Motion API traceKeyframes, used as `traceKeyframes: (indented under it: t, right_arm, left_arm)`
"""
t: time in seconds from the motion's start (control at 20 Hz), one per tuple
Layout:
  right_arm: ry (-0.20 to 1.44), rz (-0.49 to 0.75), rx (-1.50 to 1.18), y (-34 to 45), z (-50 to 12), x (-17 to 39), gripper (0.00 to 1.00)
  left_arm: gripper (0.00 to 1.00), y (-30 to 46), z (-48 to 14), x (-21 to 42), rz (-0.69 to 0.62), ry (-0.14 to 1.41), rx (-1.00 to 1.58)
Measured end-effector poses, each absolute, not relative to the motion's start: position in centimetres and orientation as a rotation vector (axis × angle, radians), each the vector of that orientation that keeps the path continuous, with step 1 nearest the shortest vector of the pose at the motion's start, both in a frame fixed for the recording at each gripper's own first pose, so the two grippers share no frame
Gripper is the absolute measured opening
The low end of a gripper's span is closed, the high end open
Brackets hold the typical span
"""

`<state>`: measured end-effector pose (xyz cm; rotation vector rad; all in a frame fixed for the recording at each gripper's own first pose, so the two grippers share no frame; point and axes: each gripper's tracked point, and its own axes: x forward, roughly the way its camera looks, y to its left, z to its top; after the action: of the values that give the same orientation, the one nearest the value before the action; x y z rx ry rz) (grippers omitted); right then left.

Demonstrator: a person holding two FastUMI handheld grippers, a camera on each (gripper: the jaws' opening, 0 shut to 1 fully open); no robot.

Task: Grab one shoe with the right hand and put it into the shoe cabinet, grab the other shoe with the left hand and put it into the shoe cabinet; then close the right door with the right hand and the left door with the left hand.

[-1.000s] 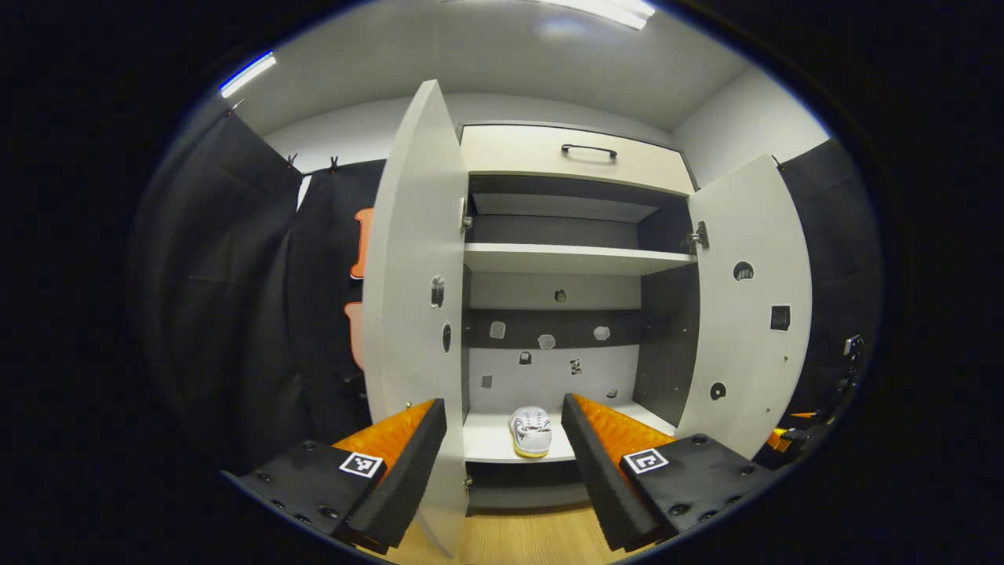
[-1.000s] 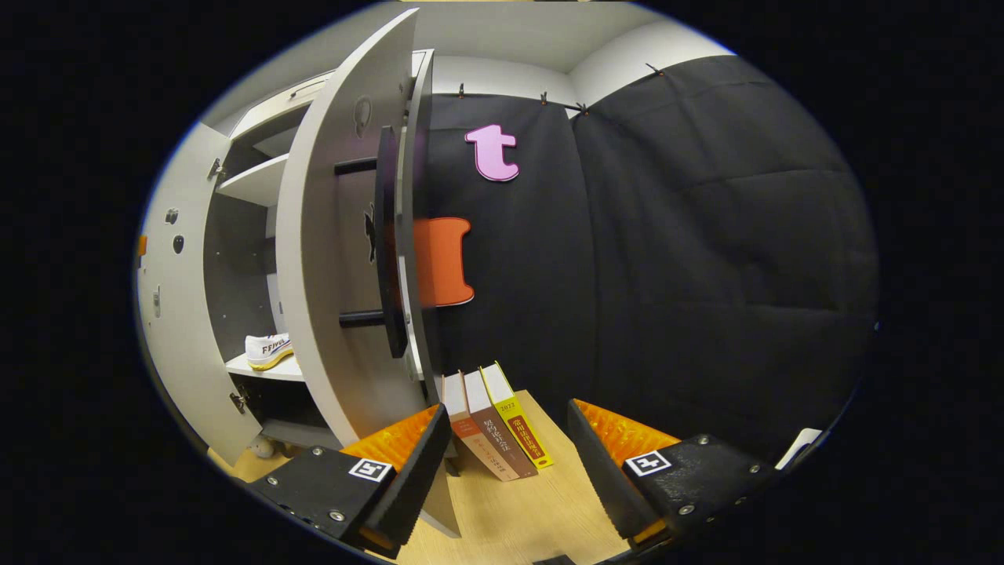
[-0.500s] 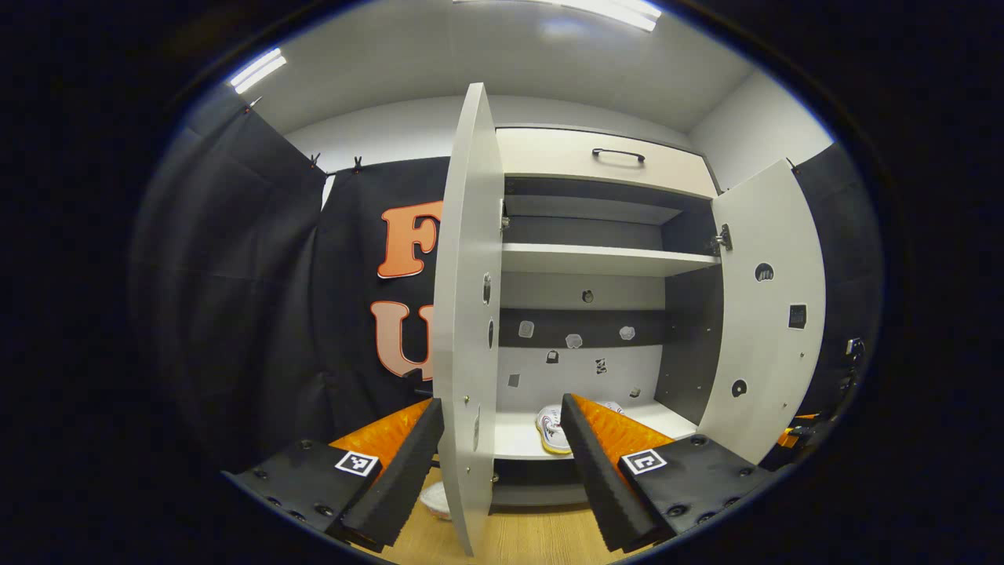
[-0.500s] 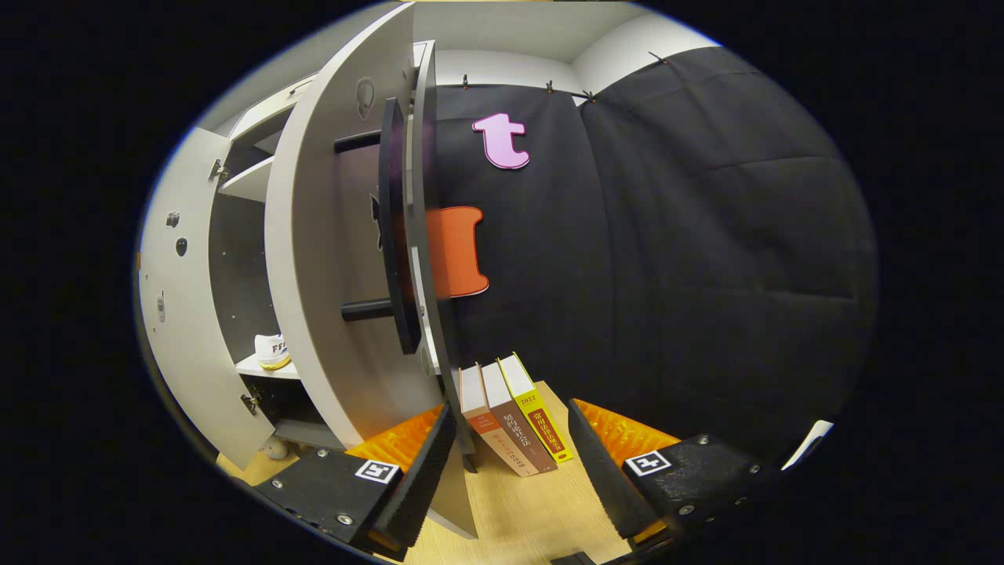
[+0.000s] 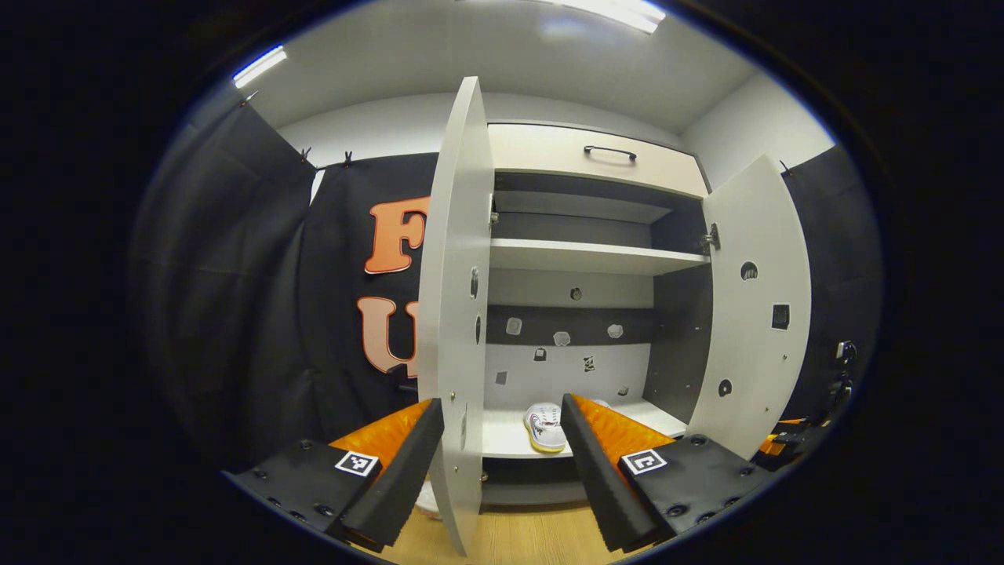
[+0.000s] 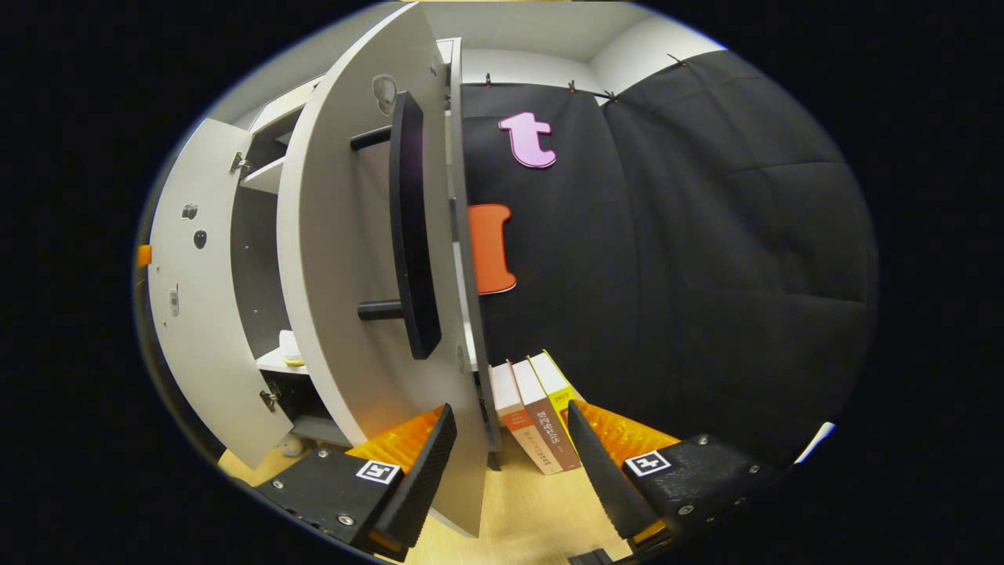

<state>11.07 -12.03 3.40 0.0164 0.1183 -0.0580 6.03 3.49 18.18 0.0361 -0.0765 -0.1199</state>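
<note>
Here, the shoe cabinet [image 5: 588, 259] stands with both doors swung out. Left gripper view: one white shoe [image 5: 544, 425] with a yellowish sole sits on the lower shelf [image 5: 502, 438], toe toward the camera, dark marks on its upper. A second pale shoe [image 5: 427, 500] lies on the wooden floor [image 5: 518, 537] behind the bottom of the left door [image 5: 459, 314], mostly hidden. The left claw [image 5: 502, 439] is open, nothing between its fingers; the left door's edge stands in the gap between them, close to the left finger, contact not certain. The right door [image 5: 757, 314] hangs open at the far side, small stickers on its inner face. A drawer front with a dark handle [image 5: 609, 151] tops the cabinet.

Right gripper view: the right claw [image 6: 510, 451] is open and empty, the right door's [image 6: 345, 259] lower edge between its fingers, near the left one. A long dark bar handle [image 6: 412, 227] runs down the door's outer face. Only a sliver of the shelved shoe [image 6: 290, 351] is visible past the door. Three books [image 6: 537, 416] lean together on the floor against the black cloth wall [image 6: 706, 259], just behind the door; the spine writing is too small to read.
</note>
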Motion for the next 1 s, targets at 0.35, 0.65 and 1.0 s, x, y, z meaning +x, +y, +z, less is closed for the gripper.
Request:
traceKeyframes:
  t: [0.35,0.65,1.0]
  right_arm:
    - [0.126,0.049,0.013,-7.2,3.0,12.7,0.89]
    - [0.135,0.086,-0.01,-4.5,2.7,13.9,0.89]
    - [0.156,0.164,-0.011,0.3,1.2,17.5,0.92]
  left_arm:
    - [0.94,6.4,19.0,4.4,-0.061,-0.097,0.042]
    - [0.94,8.8,19.0,3.7,-0.013,-0.101,0.046]
    - [0.94,10.9,19.1,3.4,0.023,-0.098,0.06]
